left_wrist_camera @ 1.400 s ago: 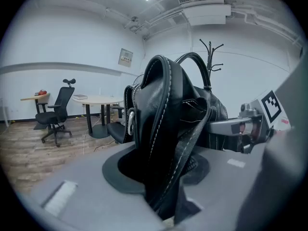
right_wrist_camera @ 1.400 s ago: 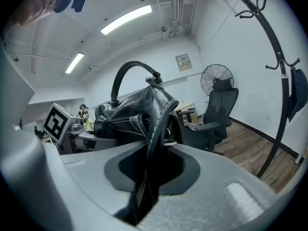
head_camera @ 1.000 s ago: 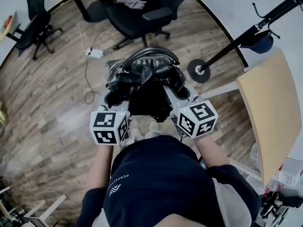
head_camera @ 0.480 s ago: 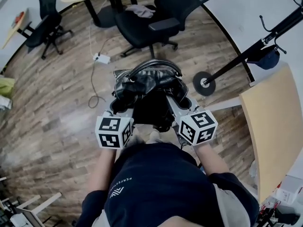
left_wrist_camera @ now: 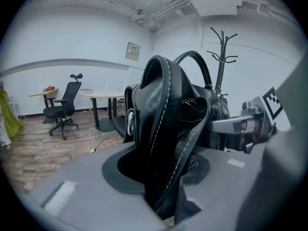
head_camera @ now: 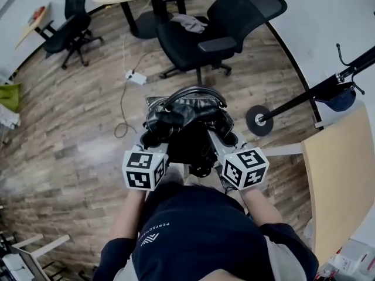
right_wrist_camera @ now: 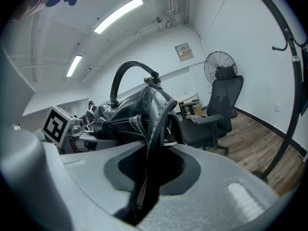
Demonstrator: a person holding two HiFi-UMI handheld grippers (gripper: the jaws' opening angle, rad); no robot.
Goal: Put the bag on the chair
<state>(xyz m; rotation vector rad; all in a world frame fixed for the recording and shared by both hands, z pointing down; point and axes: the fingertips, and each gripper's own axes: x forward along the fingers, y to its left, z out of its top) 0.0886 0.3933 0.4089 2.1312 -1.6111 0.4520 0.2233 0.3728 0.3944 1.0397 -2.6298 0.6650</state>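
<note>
Head view: a glossy black leather bag (head_camera: 187, 107) with a curved handle hangs mid-frame between the left gripper (head_camera: 153, 138) and right gripper (head_camera: 229, 138), apart from the black mesh chair (head_camera: 183, 43) at upper centre. Left gripper view: jaws pinch a thick white-stitched fold of it. Right gripper view: jaws clamp a thinner stitched edge; only here a fan (right_wrist_camera: 220, 64) shows.

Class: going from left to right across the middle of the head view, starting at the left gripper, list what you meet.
left gripper → black bag → right gripper → coat stand base → light wooden tabletop
</note>
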